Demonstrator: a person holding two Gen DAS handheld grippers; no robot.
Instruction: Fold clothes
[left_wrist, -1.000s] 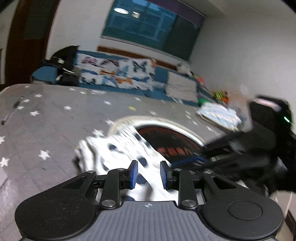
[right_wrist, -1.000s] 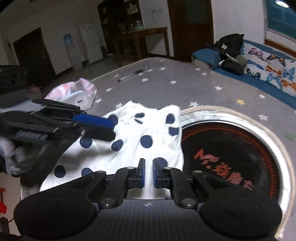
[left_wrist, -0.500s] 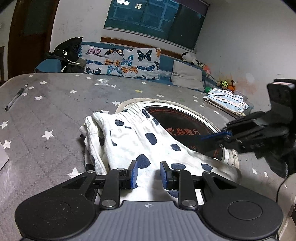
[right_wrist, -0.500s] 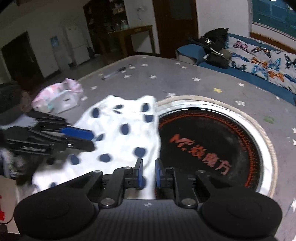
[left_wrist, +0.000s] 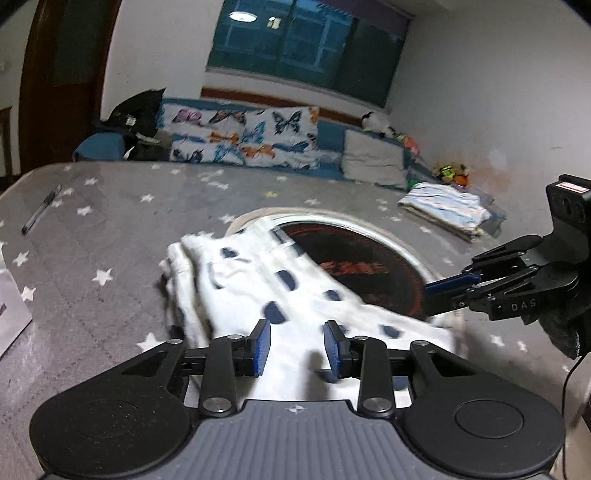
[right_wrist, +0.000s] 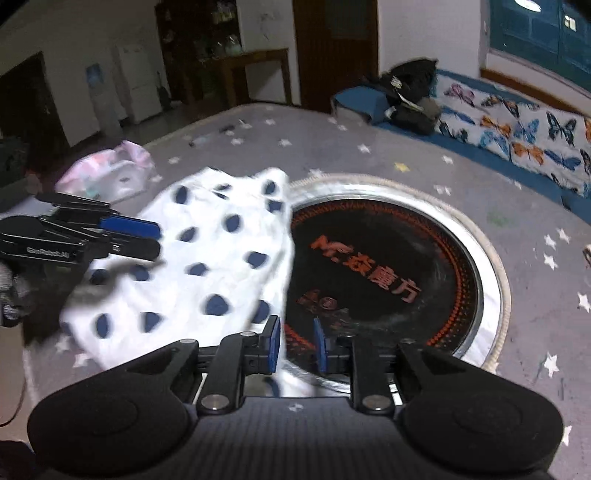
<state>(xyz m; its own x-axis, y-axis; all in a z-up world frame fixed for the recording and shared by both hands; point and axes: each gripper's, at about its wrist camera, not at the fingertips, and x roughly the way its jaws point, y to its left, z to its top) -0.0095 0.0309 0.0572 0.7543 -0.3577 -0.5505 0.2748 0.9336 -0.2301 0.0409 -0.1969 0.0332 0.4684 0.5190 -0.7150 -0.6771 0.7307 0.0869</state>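
A white garment with dark blue dots (left_wrist: 280, 291) lies folded lengthwise on the grey star-patterned table, its right edge over the round black hotplate (left_wrist: 369, 266). In the right wrist view the garment (right_wrist: 207, 258) lies left of the hotplate (right_wrist: 388, 273). My left gripper (left_wrist: 296, 349) is open and empty, just above the garment's near end. My right gripper (right_wrist: 296, 345) is open and empty, over the hotplate's near rim beside the garment's corner. Each gripper shows in the other's view: the right one (left_wrist: 450, 290) at the garment's right end, the left one (right_wrist: 144, 240) over its left side.
A folded striped cloth (left_wrist: 447, 210) lies at the table's far right. A pink and white bag (right_wrist: 110, 173) sits at the far left in the right wrist view. A pen (left_wrist: 40, 214) lies on the table. A butterfly-print sofa (left_wrist: 243, 140) stands behind.
Both grippers have opened and drawn back from the garment, which was held a second ago. The garment now lies flat, released on the table.
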